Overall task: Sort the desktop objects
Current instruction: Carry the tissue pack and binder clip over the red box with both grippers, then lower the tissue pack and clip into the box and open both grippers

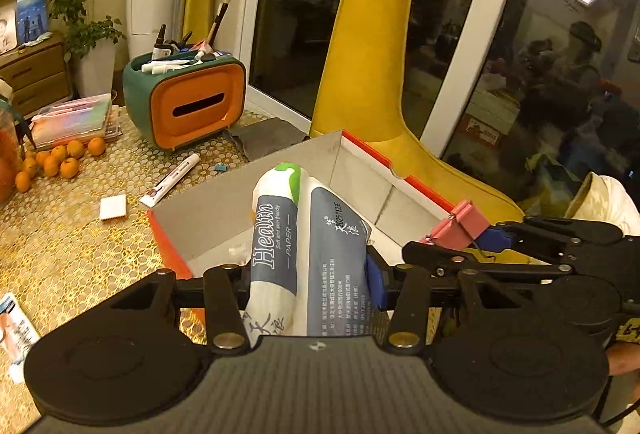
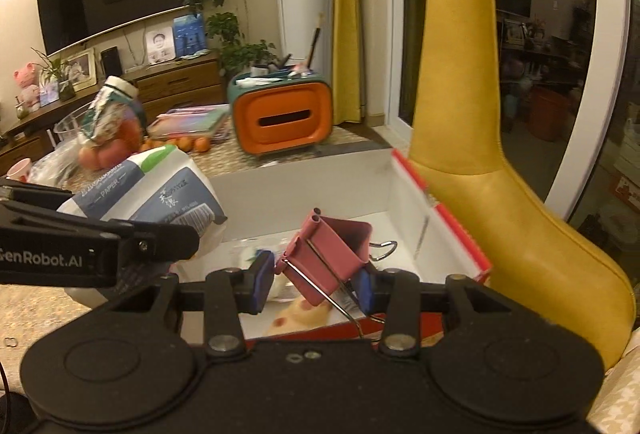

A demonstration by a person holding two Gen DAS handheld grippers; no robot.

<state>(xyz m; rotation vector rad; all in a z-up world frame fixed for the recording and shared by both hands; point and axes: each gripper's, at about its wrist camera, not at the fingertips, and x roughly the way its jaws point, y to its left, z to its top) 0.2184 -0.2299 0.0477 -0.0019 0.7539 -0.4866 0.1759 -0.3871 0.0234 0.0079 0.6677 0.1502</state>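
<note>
My left gripper (image 1: 312,286) is shut on a blue-and-white tissue pack (image 1: 320,234) printed "Health", held over the open box (image 1: 360,170), which is grey inside and red outside. In the right wrist view the same tissue pack (image 2: 160,194) and the left gripper (image 2: 120,246) show at the left. My right gripper (image 2: 316,282) is shut on a pink binder clip (image 2: 328,254), tilted, above the box (image 2: 312,186). The clip (image 1: 460,224) and the right gripper (image 1: 492,238) also appear at the right of the left wrist view.
On the gold-patterned table stand a green-and-orange organizer (image 1: 188,102) with pens, a white tube (image 1: 170,180), a white eraser (image 1: 113,207), small oranges (image 1: 56,162), a plastic case (image 1: 72,120) and a grey cloth (image 1: 264,140). A yellow chair (image 2: 500,194) stands right of the box.
</note>
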